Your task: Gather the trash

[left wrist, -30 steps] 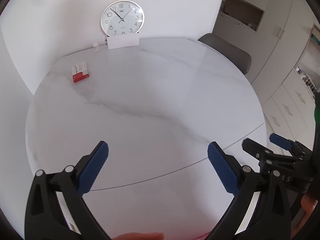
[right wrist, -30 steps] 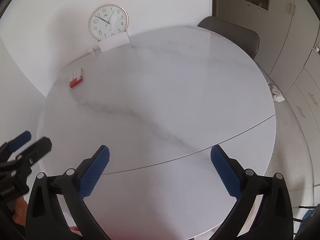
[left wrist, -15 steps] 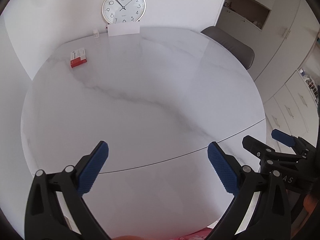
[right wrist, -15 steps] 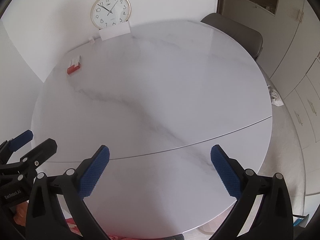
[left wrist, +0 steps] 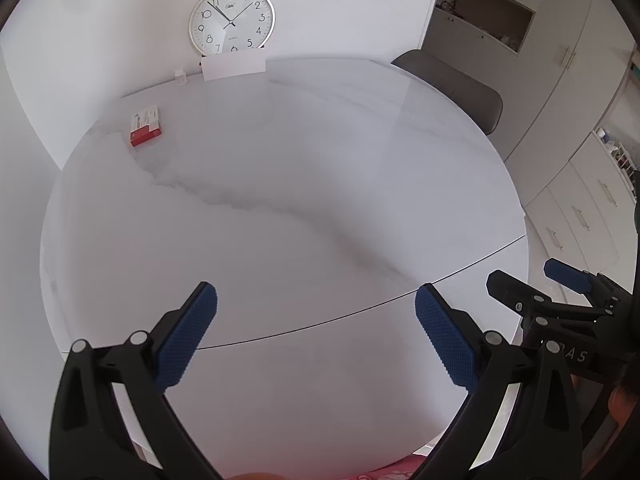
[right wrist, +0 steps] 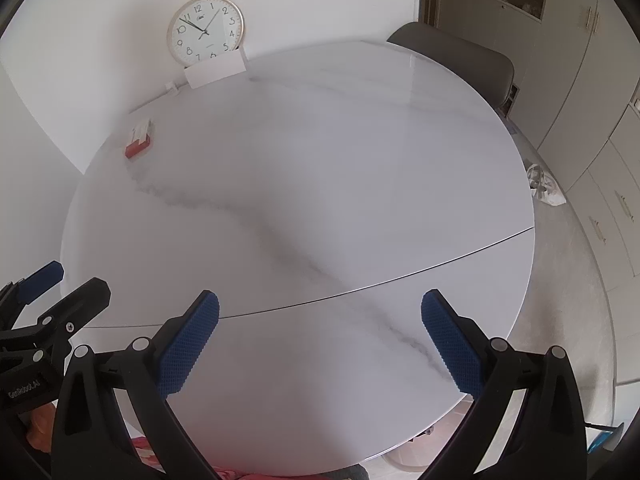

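Nearest the cameras, the left gripper (left wrist: 316,320) and the right gripper (right wrist: 320,328) hang side by side over the near rim of the round white marble tabletop (left wrist: 280,208), each with its blue-padded jaws spread wide and nothing between them. Over the last second both wrist views have pulled up and back: more of the tabletop's outline shows now, the seam line across the near part sits lower in view, and the grippers have kept their opening unchanged.

Farther out, the broad middle of the tabletop carries nothing. Near its far left edge lies a small red-and-white cardboard box (left wrist: 145,126), flat and well apart from both grippers; it has not moved. Beyond it a white card (left wrist: 233,65) leans in front of a round silver-rimmed wall clock (left wrist: 232,20). On the floor to the right of the table, a crumpled white plastic bag (right wrist: 545,185) shows in the right wrist view.

The wider view fits either surveying for trash to pick up or backing off after clearing; which, I cannot tell.
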`<control>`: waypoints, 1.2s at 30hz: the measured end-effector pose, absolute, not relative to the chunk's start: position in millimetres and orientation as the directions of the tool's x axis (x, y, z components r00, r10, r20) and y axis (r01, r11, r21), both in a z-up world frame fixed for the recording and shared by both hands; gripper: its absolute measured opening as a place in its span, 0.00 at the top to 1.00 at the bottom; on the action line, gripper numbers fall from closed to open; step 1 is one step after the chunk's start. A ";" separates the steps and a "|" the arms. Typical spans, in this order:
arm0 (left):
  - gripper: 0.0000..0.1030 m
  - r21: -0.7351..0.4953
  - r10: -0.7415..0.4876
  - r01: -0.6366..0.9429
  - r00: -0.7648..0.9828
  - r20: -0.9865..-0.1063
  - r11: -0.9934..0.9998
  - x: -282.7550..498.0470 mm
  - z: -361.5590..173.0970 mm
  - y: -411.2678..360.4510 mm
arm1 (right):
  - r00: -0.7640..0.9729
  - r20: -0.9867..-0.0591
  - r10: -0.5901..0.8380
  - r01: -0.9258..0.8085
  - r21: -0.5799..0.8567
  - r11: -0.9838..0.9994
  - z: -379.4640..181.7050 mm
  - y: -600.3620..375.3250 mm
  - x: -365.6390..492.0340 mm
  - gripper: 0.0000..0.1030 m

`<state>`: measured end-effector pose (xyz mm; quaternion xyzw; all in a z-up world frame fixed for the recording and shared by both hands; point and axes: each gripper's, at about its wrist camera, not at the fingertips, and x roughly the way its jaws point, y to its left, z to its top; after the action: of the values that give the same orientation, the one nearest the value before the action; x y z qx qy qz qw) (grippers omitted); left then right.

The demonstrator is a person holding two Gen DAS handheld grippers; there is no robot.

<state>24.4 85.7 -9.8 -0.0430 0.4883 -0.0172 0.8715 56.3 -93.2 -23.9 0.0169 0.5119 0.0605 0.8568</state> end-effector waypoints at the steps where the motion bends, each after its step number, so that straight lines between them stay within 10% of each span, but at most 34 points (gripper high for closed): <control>1: 0.08 -0.088 -0.070 -0.011 0.523 -0.850 0.996 24.8 -9.7 85.6 | 0.469 -0.875 0.122 -0.086 0.093 0.992 -24.3 -93.9 56.8 0.03; 36: 0.08 -0.085 -0.072 0.000 0.524 -0.849 0.996 26.3 -8.4 88.0 | 0.466 -0.878 0.108 -0.074 0.083 0.994 -26.6 -97.0 53.9 0.03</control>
<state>26.3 88.0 -8.4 -0.0371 0.4873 -0.0206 0.8722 53.9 -97.0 -26.6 0.0164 0.5141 0.0533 0.8559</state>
